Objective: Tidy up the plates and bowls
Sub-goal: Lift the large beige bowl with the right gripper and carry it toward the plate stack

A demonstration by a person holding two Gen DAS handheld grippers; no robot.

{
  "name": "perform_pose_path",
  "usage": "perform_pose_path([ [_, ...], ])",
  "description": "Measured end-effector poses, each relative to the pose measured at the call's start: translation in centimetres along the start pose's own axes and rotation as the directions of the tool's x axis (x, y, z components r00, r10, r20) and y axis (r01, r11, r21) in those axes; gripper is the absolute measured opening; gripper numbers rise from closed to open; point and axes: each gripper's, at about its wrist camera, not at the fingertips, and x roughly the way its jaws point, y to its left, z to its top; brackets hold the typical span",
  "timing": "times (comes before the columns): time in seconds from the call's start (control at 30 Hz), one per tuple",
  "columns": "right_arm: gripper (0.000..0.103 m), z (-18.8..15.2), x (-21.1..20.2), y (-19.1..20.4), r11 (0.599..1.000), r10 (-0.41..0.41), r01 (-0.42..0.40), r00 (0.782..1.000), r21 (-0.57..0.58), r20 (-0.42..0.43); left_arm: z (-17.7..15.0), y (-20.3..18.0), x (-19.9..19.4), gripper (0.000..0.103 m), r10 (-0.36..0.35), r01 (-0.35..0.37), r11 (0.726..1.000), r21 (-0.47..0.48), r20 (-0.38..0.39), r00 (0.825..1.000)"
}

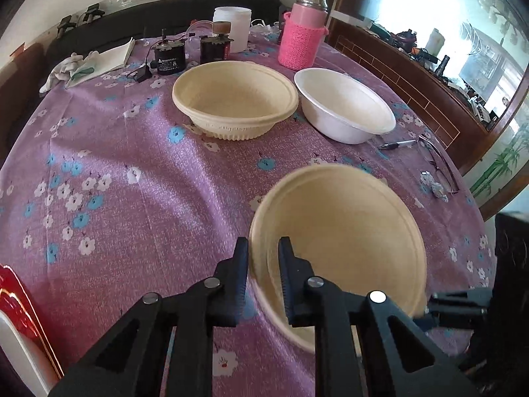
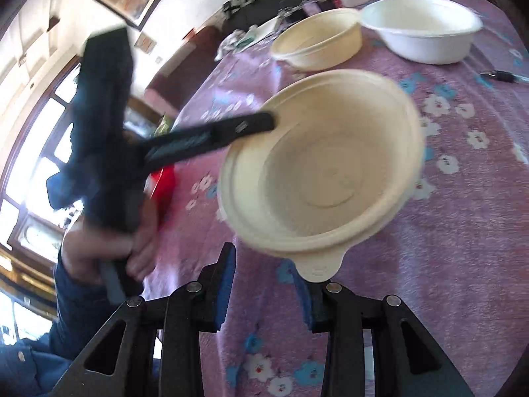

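Observation:
My left gripper (image 1: 263,248) is shut on the near rim of a cream bowl (image 1: 344,231) and holds it tilted above the table. That bowl also shows in the right wrist view (image 2: 324,172), with the left gripper's fingers (image 2: 251,125) on its far left rim. My right gripper (image 2: 264,271) is open and empty just below the bowl's tab. A second cream bowl (image 1: 234,97) (image 2: 320,38) and a white bowl (image 1: 344,104) (image 2: 423,24) stand side by side at the back of the table.
Purple floral tablecloth (image 1: 132,172). At the back stand a pink knit-covered flask (image 1: 302,33), a white jar (image 1: 231,26), two black motors (image 1: 170,58), and gloves on paper (image 1: 86,64). A pen (image 1: 396,144) and glasses (image 1: 436,165) lie right. A red item (image 1: 20,301) is at the near left.

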Motion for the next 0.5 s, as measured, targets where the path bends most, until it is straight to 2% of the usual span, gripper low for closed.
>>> perform_pose_path([
  [0.07,0.037,0.6,-1.0,-1.2,0.999,-0.020,0.018,0.999,0.047,0.041,-1.1,-0.3,-0.5,0.025,-0.017,0.017,1.000,-0.005,-0.001,1.000],
  [0.17,0.037,1.2,-2.2,-2.2,0.995,-0.034,0.026,0.995,0.091,0.090,-2.3,-1.2,-1.2,0.026,-0.048,0.048,0.999,0.015,0.002,0.999],
  [0.23,0.039,1.6,-3.1,-2.6,0.989,-0.117,0.106,0.987,0.100,0.114,-2.8,-1.4,-1.7,0.026,-0.082,0.082,0.997,0.007,0.006,0.997],
  [0.3,0.039,1.7,-4.0,-3.0,0.989,-0.111,0.098,0.987,0.108,0.119,-2.7,-1.4,-2.3,0.027,-0.080,0.080,0.997,0.008,0.024,0.996],
  [0.4,0.039,2.3,-4.8,-4.1,0.986,-0.129,0.111,0.981,0.128,0.147,-2.1,-0.9,-2.7,0.043,-0.080,0.081,0.997,-0.007,0.049,0.996],
  [0.5,0.039,2.0,-6.4,-4.9,0.981,-0.141,0.114,0.975,0.156,0.169,-1.4,-0.5,-2.7,0.045,-0.074,0.075,0.997,-0.017,0.066,0.995],
])
